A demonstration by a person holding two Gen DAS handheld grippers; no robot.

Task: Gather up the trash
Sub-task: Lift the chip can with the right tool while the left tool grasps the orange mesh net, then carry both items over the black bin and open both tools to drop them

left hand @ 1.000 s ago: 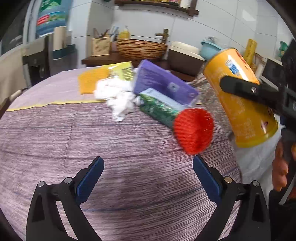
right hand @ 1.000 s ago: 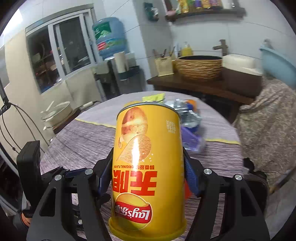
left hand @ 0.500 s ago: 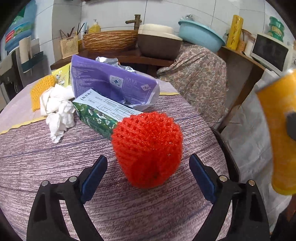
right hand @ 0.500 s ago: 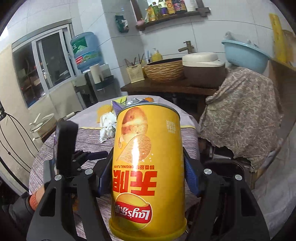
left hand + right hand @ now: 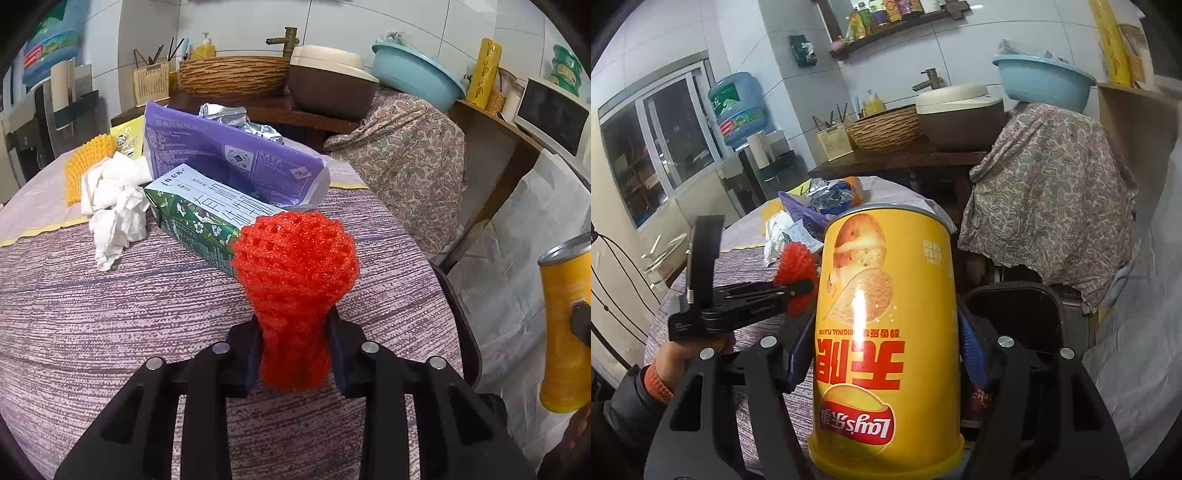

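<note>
The left wrist view shows the round table point(image 5: 122, 317) close up, with the litter lying on it: a yellow foam net point(image 5: 83, 168) at the far left, crumpled white tissue point(image 5: 114, 206) beside it, a green milk carton point(image 5: 199, 218) lying on its side, and a purple foil bag point(image 5: 229, 162) propped behind the carton. At its right edge only a slice of the yellow chip can point(image 5: 565, 328) appears. The right wrist view fills its middle with that same can point(image 5: 886, 332), held upside down so its printed logo reads inverted, and it alone shows the person's left hand point(image 5: 683, 354) with an orange cuff, and a dark bin point(image 5: 1015, 306) standing just behind the can, beside the table.

The left gripper point(image 5: 293, 354) is closing its jaws on a red foam fruit net point(image 5: 295, 291); the net's lower end is pinched narrow between the blue pads while its upper part bulges out above them, near the table's right edge and touching the end of the carton. The right gripper point(image 5: 886, 354) clamps the chip can across its body, one pad on each side, off the right side of the table.

The table wears a purple striped cloth with a yellow border. Behind it stand a dark wooden counter point(image 5: 266, 110) with a woven basket point(image 5: 231, 77), a brass tap, a brown pot with a cream lid point(image 5: 330, 79), and a pale blue basin point(image 5: 417, 74) on something draped in paisley fabric point(image 5: 410, 162). White tile covers the wall; a water jug point(image 5: 738, 107) and a window point(image 5: 653, 147) sit at the left of the right wrist view.
</note>
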